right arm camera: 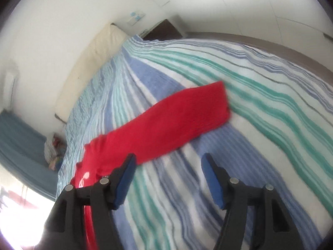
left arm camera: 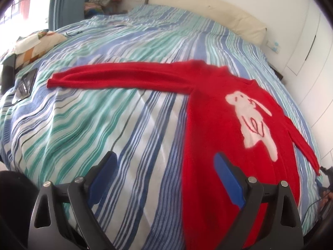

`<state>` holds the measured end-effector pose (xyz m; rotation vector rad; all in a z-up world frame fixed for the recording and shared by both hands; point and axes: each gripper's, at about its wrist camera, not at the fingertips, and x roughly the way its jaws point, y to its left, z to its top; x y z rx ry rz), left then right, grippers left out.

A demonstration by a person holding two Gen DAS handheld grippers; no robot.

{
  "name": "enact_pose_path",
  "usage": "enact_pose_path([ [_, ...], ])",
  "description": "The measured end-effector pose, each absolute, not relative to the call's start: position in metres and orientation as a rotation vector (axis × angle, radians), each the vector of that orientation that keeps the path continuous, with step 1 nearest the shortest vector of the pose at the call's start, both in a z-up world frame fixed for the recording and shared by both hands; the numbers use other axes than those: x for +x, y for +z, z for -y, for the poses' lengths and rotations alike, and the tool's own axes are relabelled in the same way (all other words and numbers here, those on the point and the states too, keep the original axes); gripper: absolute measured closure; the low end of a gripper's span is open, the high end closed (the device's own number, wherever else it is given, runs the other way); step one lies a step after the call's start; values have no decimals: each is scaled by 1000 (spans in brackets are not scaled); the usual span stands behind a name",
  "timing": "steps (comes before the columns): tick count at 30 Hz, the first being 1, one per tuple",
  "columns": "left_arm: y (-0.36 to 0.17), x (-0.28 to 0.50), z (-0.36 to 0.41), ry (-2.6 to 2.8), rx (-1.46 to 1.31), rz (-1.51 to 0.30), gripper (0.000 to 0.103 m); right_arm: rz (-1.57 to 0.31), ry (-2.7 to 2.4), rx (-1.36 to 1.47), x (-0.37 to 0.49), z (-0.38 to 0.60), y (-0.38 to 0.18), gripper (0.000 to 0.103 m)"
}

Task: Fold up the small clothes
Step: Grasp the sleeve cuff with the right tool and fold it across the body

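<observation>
Red sweater (left arm camera: 218, 125) lies flat on striped bedspread (left arm camera: 104, 125), white animal motif (left arm camera: 251, 120) facing up, body at right of left wrist view. One sleeve (left arm camera: 116, 77) stretched toward left of frame. Other sleeve (right arm camera: 166, 129) crosses centre of right wrist view. My left claw (left arm camera: 164, 166): fingers apart, holding nothing, over sweater hem edge. My right claw (right arm camera: 168, 166): fingers apart, holding nothing, just below sleeve. Cream headboard (left arm camera: 208, 8) at top.
</observation>
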<state>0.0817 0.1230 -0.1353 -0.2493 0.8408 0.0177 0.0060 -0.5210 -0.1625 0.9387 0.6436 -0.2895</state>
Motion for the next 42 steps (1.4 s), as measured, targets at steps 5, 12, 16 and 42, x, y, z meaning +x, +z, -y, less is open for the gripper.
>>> enact_pose_path([
  [5, -140, 85, -117, 21, -218, -858, 8, -612, -229, 1157, 22, 578, -193, 45],
  [12, -141, 85, -110, 9, -187, -866, 8, -722, -294, 1147, 55, 590, -196, 98],
  [16, -139, 83, -114, 2, -222, -857, 8, -680, -274, 911, 77, 564, -132, 99],
  [42, -134, 90, -131, -34, -346, -849, 8, -957, 275, 407, 279, 274, -76, 38],
])
